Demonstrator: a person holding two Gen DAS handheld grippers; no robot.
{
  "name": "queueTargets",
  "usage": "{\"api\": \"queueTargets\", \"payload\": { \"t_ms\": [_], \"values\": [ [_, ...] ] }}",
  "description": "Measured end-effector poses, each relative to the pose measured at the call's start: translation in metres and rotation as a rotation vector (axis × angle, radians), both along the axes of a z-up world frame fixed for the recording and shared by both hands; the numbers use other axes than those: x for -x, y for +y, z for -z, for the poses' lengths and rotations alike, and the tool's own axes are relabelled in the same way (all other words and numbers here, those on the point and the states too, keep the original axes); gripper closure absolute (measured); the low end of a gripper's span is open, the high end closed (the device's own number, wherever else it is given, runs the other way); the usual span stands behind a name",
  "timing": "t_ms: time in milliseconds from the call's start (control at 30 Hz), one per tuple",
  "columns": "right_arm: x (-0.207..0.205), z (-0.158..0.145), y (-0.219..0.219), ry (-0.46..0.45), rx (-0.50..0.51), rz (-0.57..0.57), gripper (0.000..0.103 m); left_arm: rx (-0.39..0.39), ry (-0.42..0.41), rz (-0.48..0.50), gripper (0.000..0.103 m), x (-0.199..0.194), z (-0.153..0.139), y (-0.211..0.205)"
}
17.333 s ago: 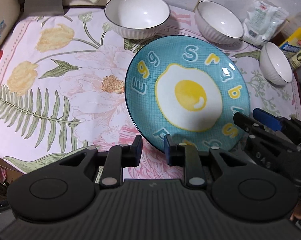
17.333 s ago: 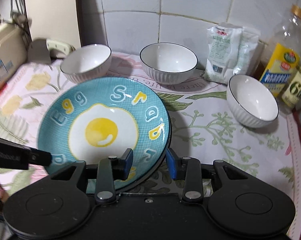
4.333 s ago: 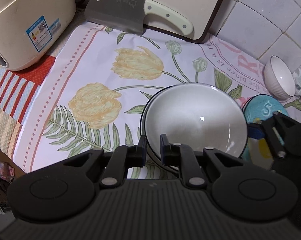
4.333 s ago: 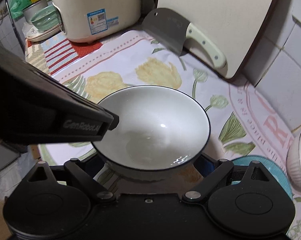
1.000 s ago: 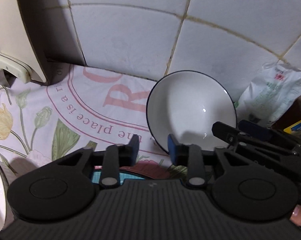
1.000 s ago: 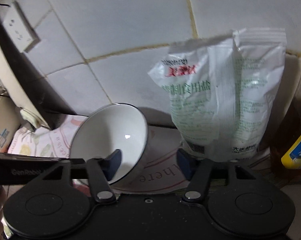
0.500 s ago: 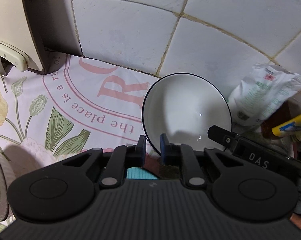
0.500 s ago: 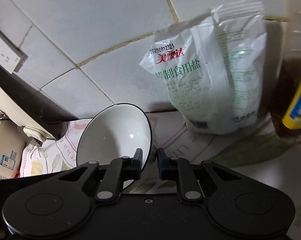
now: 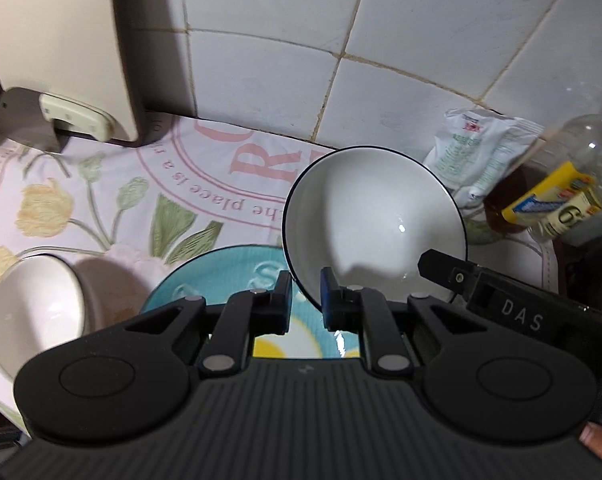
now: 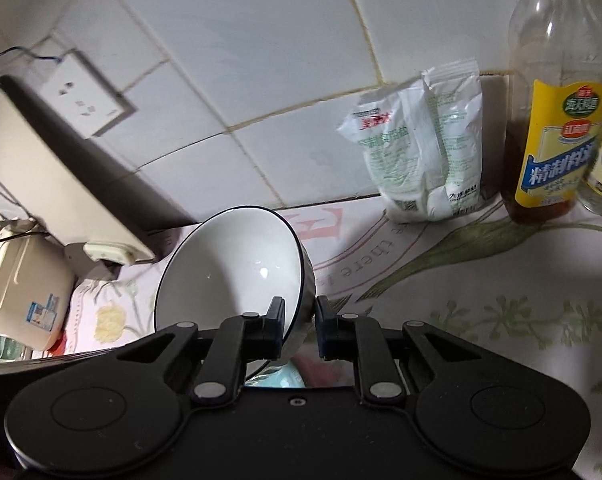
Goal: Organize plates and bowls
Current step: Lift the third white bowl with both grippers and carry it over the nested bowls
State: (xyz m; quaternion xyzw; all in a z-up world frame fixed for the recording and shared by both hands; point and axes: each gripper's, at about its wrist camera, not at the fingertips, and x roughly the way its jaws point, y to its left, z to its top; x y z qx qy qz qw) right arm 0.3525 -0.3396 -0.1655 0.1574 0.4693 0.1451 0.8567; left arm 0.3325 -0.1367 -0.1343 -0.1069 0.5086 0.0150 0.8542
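Left wrist view: the left claw [image 9: 305,300] is closed on the near rim of a white bowl with a dark rim line [image 9: 375,224]. The bowl is tilted, its opening facing the camera, and is clear of the table [image 9: 205,184]. The table carries a floral cloth. Below the bowl lies a blue egg-print plate [image 9: 225,272]. A second white bowl [image 9: 33,312] sits left of the plate. The right claw body [image 9: 501,304] enters from the right and meets the far side of the held bowl. A salt bag [image 9: 473,160] and an oil bottle [image 9: 569,196] stand by the tiled wall.

Right wrist view: the right claw [image 10: 299,330] is closed on the rim of the same tilted bowl [image 10: 229,272], one pad inside the wall and one outside. A cutting board [image 10: 49,176] leans on the wall at left, above a cleaver handle [image 10: 109,250]. A rice cooker [image 10: 21,292] stands at far left. The salt bag [image 10: 425,144] and oil bottle [image 10: 557,120] stand at right.
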Motion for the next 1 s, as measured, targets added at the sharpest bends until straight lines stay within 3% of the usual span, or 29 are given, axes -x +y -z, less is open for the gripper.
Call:
{"api": "queueTargets", "payload": {
  "t_ms": [233, 433, 600, 800, 1000],
  "values": [
    [0.045, -0.032, 0.027, -0.023, 0.0, 0.006, 0.084, -0.036, -0.04, 0.021, 0.09, 0.048, -0.034, 0.019],
    [0.083, -0.058, 0.058, -0.052, -0.014, -0.008, 0.084, -0.13, -0.102, 0.058, 0.09, 0.092, -0.06, 0.04],
    [0.109, -0.072, 0.089, -0.074, -0.026, -0.028, 0.084, -0.163, -0.127, 0.062, 0.09, 0.12, -0.074, 0.067],
    [0.121, -0.08, 0.126, -0.071, -0.053, -0.057, 0.084, -0.172, -0.134, 0.033, 0.09, 0.141, -0.081, 0.107],
    [0.127, -0.074, 0.168, -0.053, -0.03, -0.101, 0.084, -0.137, -0.089, -0.011, 0.09, 0.147, -0.069, 0.151]
  ]
}}
